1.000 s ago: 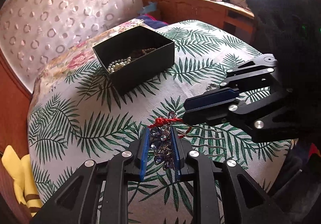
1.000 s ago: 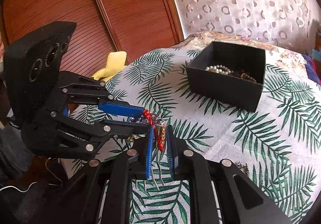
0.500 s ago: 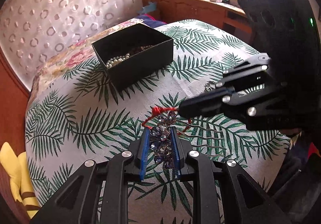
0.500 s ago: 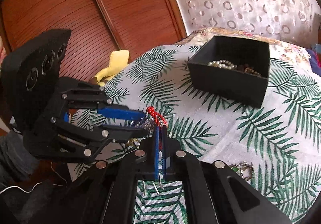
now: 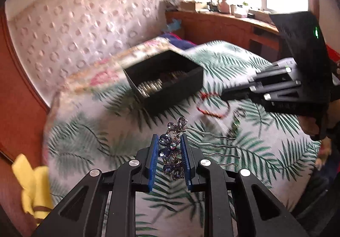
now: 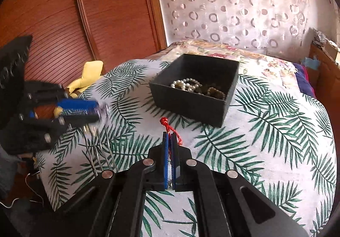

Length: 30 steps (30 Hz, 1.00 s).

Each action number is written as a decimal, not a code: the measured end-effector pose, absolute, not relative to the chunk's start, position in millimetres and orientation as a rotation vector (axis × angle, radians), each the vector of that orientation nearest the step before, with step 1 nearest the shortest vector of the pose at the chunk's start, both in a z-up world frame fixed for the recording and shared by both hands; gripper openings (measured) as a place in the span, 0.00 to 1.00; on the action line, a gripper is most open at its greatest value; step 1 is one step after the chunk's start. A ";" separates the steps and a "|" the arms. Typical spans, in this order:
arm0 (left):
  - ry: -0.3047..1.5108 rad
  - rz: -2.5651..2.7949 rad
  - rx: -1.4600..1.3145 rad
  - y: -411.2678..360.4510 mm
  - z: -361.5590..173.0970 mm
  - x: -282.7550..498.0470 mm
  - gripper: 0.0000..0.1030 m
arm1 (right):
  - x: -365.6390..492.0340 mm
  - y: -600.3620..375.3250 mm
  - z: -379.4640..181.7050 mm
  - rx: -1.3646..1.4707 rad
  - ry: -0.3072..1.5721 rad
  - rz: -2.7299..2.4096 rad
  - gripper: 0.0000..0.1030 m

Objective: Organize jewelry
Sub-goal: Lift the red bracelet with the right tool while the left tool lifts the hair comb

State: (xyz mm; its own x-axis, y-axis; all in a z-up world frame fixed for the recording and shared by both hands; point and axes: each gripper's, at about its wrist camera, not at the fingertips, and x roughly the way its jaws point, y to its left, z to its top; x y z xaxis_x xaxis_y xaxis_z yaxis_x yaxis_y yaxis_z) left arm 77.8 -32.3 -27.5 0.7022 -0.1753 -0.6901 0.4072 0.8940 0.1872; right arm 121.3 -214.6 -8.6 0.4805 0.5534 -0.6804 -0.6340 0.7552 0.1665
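My left gripper point(image 5: 169, 139) is shut on a purple jewelled hair comb point(image 5: 172, 152) whose silver prongs point right, held above the bed. My right gripper point(image 6: 170, 134) is shut on a red cord bracelet point(image 6: 172, 128); in the left wrist view the bracelet point(image 5: 212, 105) hangs as a blurred loop from the right gripper point(image 5: 225, 93). The left gripper point(image 6: 93, 111) shows blurred at the left of the right wrist view. A black open box point(image 6: 195, 88) with pearl and brown bead strands stands on the bed beyond both; it also shows in the left wrist view point(image 5: 163, 79).
The bed has a palm-leaf cover point(image 6: 265, 130). Another small jewelry piece point(image 5: 234, 122) lies on it near the comb's prongs. A yellow plush toy point(image 6: 89, 75) sits at the bed's left edge by a wooden wardrobe point(image 6: 85, 13). A wooden shelf point(image 5: 223, 22) runs under the window.
The red bracelet has come off the comb and gone away with my right gripper toward the box. My left gripper keeps the comb and has swung apart from it.
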 end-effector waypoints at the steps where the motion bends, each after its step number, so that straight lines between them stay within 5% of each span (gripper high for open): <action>1: 0.703 -0.311 0.367 -33.1 -24.3 77.8 0.19 | 121.5 -216.3 -9.4 -0.112 0.788 0.725 0.03; 19: 0.661 -0.081 0.842 -42.0 -22.5 101.4 0.19 | 113.6 -208.3 -12.3 -0.107 0.787 0.759 0.03; 30: 0.573 -0.048 0.885 -52.7 -24.1 90.1 0.19 | 113.6 -211.6 -16.7 -0.114 0.799 0.751 0.03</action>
